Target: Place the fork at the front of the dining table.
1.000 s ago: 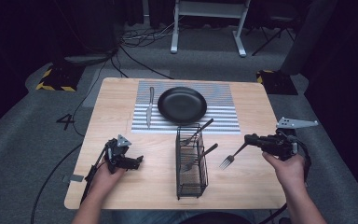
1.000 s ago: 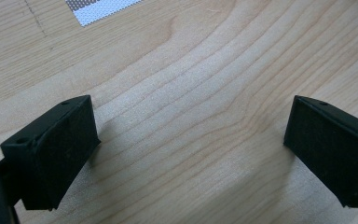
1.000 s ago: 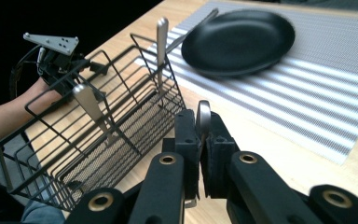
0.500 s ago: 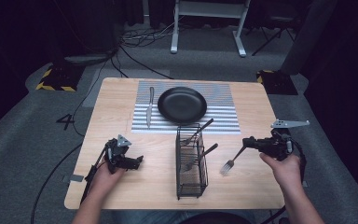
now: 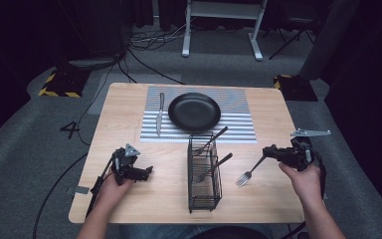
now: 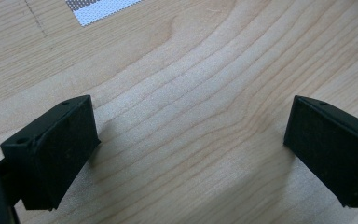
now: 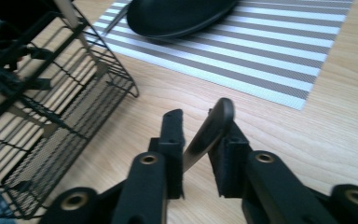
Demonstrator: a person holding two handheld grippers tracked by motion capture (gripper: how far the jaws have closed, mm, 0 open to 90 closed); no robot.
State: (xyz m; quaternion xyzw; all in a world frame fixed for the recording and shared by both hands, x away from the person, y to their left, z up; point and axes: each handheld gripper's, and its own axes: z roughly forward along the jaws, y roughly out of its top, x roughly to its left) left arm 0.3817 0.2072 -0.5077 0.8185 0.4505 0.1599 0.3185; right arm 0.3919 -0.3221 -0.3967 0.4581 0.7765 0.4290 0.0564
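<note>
High view: fork (image 5: 249, 172) pinched by its handle in the right gripper (image 5: 270, 151), tines hanging low just above the surface (image 5: 129, 104), to the right of the wire basket (image 5: 204, 172) and apart from it. Right gripper view: jaws pressed onto the dark handle (image 7: 208, 133), basket off to the left, striped mat (image 7: 279, 60) and black plate (image 7: 177, 16) beyond. Left gripper view: jaws spread wide over bare wood, holding nothing. Left gripper (image 5: 146, 172) resting low near the front left of the surface.

Judged partly done: knife (image 5: 159, 113) already laid on the mat left of the plate, fork lifted out but not yet set down, 2 more pieces (image 5: 214, 149) leaning in the basket. Likely left: placing the fork, then emptying the basket.

No brand or label readable; just a "4" (image 5: 71, 129) marked on the floor left of the surface.
</note>
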